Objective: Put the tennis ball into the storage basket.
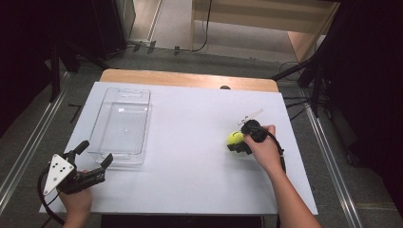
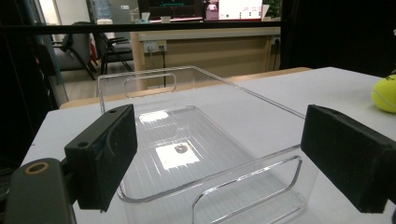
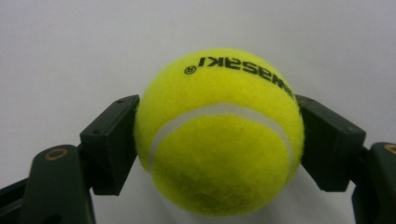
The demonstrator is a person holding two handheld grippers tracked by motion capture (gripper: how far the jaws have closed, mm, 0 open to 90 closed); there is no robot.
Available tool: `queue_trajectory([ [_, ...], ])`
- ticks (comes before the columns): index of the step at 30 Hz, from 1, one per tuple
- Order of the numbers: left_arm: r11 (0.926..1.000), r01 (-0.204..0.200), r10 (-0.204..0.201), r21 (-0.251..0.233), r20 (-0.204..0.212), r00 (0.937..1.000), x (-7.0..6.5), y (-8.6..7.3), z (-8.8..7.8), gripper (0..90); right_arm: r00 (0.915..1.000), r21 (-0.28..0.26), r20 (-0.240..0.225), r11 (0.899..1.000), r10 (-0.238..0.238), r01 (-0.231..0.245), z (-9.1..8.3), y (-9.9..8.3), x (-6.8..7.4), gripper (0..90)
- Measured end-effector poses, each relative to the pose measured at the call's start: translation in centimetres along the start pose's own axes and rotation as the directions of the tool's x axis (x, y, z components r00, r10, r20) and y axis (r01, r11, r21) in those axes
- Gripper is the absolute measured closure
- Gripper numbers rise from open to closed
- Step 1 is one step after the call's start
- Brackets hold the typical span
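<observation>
1. Setting first: a white board (image 1: 190, 142) lies on a wooden table (image 1: 190, 78), with grey floor and dark stands around it. The left gripper view looks past it to a desk with screens and some chairs further back.
2. A clear plastic tray (image 1: 121, 124) sits on the left part of the board, long side running away from the person, with cut-out handles at both short ends. It looks empty apart from a small mark in the middle of its bottom.
3. The left gripper (image 1: 95, 159) is held at the near left corner, just in front of the tray's near end. Its jaws stand wide apart with nothing between the pads; in the left gripper view they frame the tray's near handle without touching it.
4. The ball (image 1: 234, 137), a yellow tennis ball, is on the right part of the board, well apart from the tray.
5. The right gripper (image 1: 237, 141) has it. In the right gripper view both pads (image 3: 114, 144) press on opposite sides of the ball (image 3: 219, 130), with black lettering across its top.
6. The high view puts the person's right hand (image 1: 263, 149) right behind the ball, cable trailing down the forearm.
7. From the left gripper view the ball (image 2: 385, 93) peeks in at the right edge.
</observation>
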State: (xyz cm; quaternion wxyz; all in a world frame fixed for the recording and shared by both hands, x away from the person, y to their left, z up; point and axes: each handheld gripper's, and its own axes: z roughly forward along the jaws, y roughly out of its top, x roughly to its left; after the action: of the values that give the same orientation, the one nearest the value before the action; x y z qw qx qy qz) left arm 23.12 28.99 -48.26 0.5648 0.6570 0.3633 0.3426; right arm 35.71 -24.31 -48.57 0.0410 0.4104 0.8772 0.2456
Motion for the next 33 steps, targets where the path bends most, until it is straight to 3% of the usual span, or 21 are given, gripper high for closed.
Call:
queue_trajectory([
  [10, 1.0, 0.001, -0.001, 0.0, 0.001, 1.0, 0.0, 0.0, 0.0, 11.3, 0.9998, 0.001, 0.021, 1.0, 0.002, -0.002, 0.2, 0.1, 0.0, 22.6],
  [17, 1.0, 0.002, -0.002, -0.001, 0.003, 1.0, 0.0, 0.0, 0.0, 11.3, 1.0, -0.006, 0.007, 1.0, 0.001, -0.001, 0.2, 0.0, 0.0, 23.0],
  [33, 1.0, 0.002, -0.002, -0.001, 0.005, 1.0, -0.1, 0.0, 0.0, 11.3, 0.9999, -0.024, 0.015, 1.0, 0.001, 0.0, -0.9, 1.0, 0.3, 23.0],
])
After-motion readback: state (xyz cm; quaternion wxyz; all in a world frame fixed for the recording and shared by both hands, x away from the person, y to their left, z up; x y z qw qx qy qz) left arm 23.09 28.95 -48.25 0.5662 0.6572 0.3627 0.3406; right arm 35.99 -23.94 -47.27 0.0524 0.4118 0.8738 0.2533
